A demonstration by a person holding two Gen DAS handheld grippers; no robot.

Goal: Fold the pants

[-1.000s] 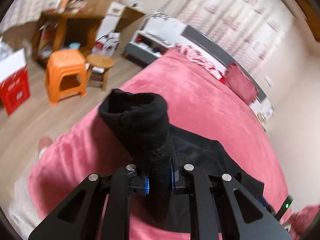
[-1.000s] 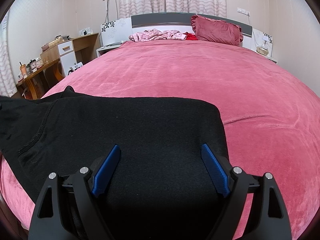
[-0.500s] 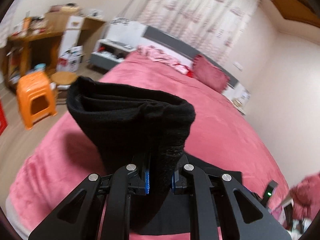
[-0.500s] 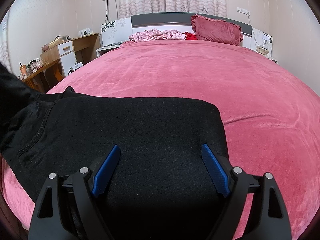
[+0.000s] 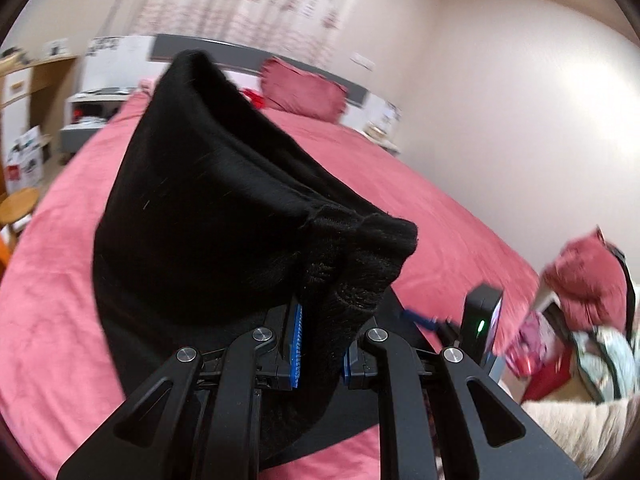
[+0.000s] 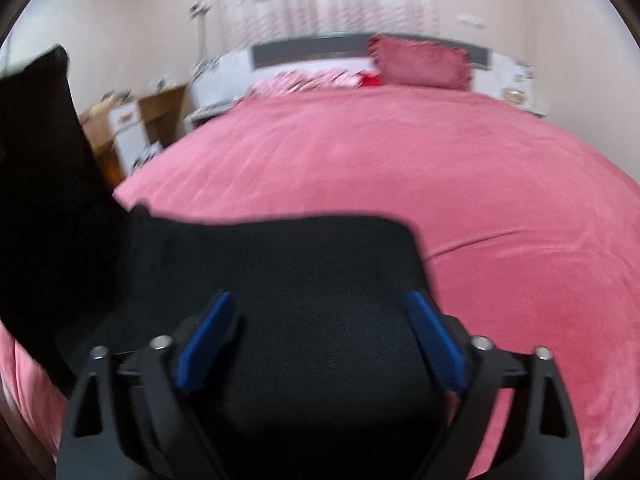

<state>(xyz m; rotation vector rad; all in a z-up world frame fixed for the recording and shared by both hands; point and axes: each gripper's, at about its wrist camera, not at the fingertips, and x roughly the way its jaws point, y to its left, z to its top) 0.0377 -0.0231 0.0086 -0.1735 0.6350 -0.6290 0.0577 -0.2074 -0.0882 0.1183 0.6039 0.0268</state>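
Note:
Black pants (image 6: 280, 276) lie partly folded on the pink bed (image 6: 400, 168). In the left wrist view my left gripper (image 5: 322, 344) is shut on a bunched end of the pants (image 5: 224, 208), which stands lifted above the bed. That raised cloth also fills the left edge of the right wrist view as a black flap (image 6: 40, 184). My right gripper (image 6: 320, 328) hovers over the flat part of the pants; its jaws are opening wide, the blue pads (image 6: 436, 344) pressing on nothing. The right gripper's body (image 5: 482, 324) shows at the right of the left wrist view.
A pink pillow (image 6: 420, 60) and loose clothes lie at the headboard. A wooden desk and drawers (image 6: 132, 128) stand left of the bed, with a round stool (image 5: 16, 208). A pile of clothes (image 5: 592, 320) lies at the right near the bed's foot.
My left gripper has swung to the right and risen, carrying the lifted pants end with it. The black flap now rises into the right wrist view. The right gripper's jaws stand a little wider.

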